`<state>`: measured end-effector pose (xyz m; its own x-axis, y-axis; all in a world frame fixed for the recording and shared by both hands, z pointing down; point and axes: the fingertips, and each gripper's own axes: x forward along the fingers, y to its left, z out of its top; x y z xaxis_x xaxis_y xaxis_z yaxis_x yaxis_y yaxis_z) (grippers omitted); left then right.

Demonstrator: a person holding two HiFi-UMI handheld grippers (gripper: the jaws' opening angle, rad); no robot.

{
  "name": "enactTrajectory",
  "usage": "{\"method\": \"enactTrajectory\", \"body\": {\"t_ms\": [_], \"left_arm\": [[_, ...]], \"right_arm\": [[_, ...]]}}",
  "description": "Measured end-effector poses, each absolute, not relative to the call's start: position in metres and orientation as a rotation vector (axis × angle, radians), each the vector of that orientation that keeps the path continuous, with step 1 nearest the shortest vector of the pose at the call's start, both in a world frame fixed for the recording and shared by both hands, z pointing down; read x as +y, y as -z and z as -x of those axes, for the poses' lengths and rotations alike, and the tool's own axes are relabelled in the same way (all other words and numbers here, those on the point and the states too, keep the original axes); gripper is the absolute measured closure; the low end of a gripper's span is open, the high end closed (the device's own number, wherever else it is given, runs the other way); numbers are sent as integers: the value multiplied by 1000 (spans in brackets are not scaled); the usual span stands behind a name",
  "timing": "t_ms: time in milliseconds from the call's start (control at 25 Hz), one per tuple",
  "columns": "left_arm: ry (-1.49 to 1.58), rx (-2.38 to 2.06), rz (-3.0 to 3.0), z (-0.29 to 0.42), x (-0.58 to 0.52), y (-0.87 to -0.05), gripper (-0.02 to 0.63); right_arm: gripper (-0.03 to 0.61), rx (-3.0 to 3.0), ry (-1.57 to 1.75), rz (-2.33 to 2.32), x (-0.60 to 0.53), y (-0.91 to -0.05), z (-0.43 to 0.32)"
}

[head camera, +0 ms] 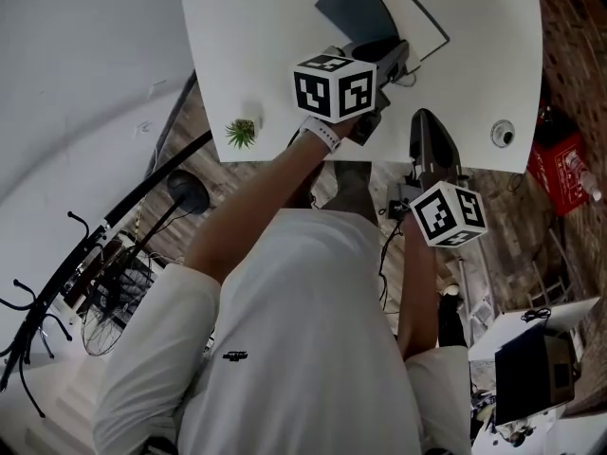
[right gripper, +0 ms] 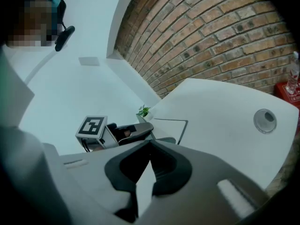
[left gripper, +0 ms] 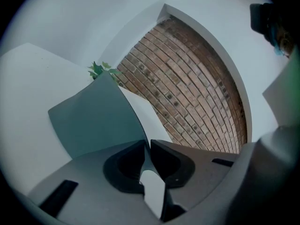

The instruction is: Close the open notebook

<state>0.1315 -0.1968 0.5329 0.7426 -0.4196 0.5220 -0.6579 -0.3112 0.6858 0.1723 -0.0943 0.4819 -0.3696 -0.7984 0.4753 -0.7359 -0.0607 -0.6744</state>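
Observation:
The notebook lies at the far side of the white table. Its dark teal cover is raised off the white pages. My left gripper reaches over the table edge to it. In the left gripper view the cover stands curved and upright, and its lower edge runs in between the jaws of the left gripper, which are shut on it. My right gripper hangs by the table's near edge, shut with nothing in it. The right gripper view shows the left gripper at the notebook.
A small potted plant stands at the table's near left corner. A round cable grommet sits at the right. A red crate with bottles stands on the floor at right, a black coat rack at left. A brick wall lies beyond.

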Motion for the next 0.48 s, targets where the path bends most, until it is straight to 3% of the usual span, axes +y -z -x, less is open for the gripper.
{"method": "enactTrajectory", "body": {"t_ms": [480], "left_arm": [[-317, -811, -1949, -163, -235, -550, 535]], "right_arm": [[569, 2149, 1365, 1782, -105, -484, -186]]}}
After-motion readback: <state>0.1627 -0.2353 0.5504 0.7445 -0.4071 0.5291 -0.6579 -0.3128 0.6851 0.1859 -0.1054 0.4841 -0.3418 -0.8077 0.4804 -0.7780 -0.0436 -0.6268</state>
